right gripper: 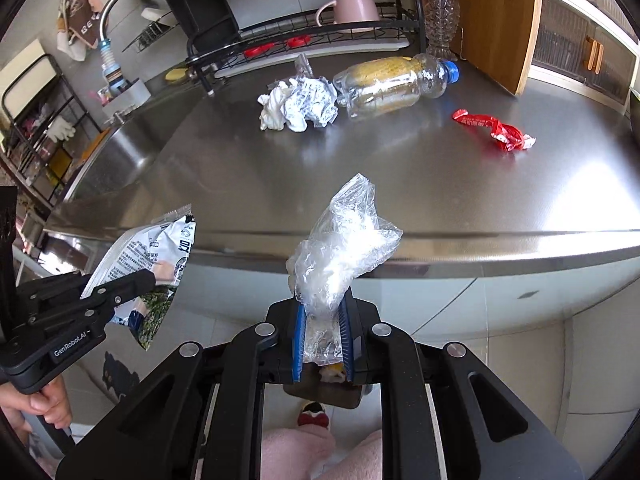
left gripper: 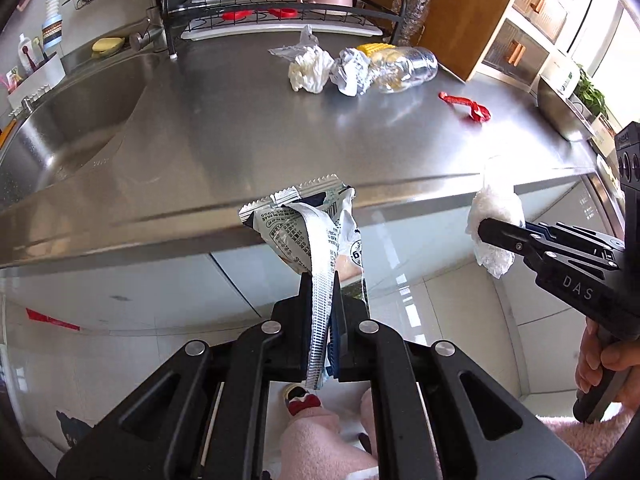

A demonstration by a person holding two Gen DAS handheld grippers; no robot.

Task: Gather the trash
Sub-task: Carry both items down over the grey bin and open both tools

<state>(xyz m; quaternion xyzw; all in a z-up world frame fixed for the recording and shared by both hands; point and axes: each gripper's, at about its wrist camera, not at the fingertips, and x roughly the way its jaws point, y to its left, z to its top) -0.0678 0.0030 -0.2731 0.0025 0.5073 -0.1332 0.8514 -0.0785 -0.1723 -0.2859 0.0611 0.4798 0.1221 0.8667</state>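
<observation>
Silver wrapper (left gripper: 316, 236) in L gripper (left gripper: 323, 292), clear bag (right gripper: 344, 248) in R gripper (right gripper: 323, 316).

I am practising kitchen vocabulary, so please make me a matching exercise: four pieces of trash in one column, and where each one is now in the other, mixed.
1. snack wrapper
2. clear plastic bag
3. red wrapper
4. plastic bottle

a. lies alone on the counter
b. held in the right gripper
c. lies beside the crumpled foil
d. held in the left gripper

Pairs: 1-d, 2-b, 3-a, 4-c
</observation>
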